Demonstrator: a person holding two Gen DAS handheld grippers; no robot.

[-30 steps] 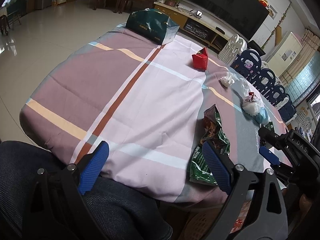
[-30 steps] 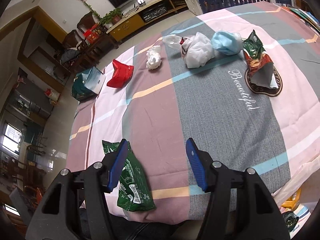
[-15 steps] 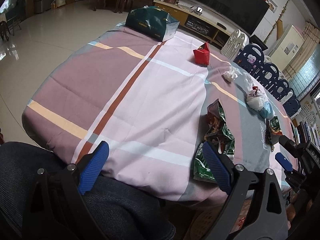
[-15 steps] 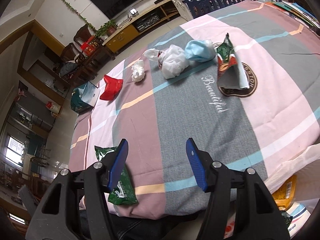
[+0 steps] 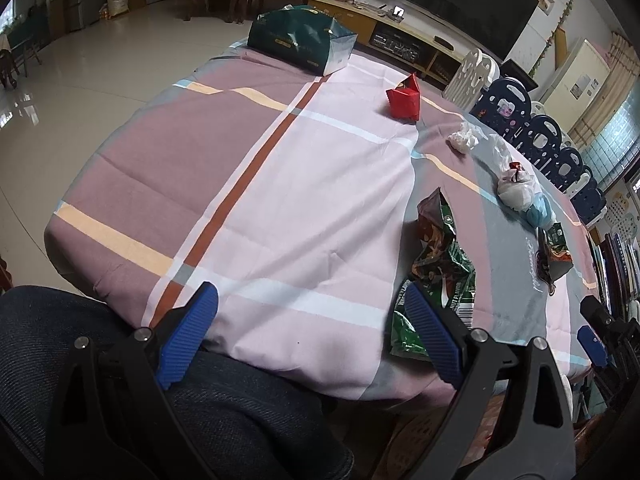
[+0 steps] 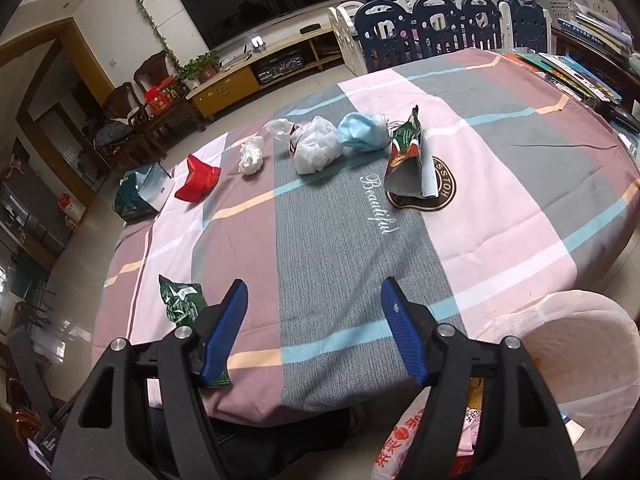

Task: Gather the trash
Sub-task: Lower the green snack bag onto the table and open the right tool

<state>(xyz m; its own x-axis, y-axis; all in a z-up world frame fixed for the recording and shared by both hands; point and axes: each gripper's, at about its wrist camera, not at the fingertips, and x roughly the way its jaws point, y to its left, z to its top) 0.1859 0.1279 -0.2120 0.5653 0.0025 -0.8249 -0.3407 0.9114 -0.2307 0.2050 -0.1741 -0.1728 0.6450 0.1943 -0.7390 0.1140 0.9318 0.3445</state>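
Observation:
Trash lies on a round table with a striped cloth. A green snack bag lies near the front edge, just beyond my left gripper's right finger; it also shows in the right wrist view. Farther off lie a red wrapper, a white tissue wad, a white plastic bag, a blue face mask and an opened green-red snack bag. My left gripper is open and empty over the near edge. My right gripper is open and empty, back from the edge.
A dark green gift bag stands at the table's far left edge. A bin lined with a translucent white bag stands below the table at the right. Navy and white playpen panels stand behind. My knee in jeans is under the left gripper.
Both grippers have drawn back and risen, so more of the table shows. The right gripper has swung right, bringing the lined bin into view. Both stay open and empty.

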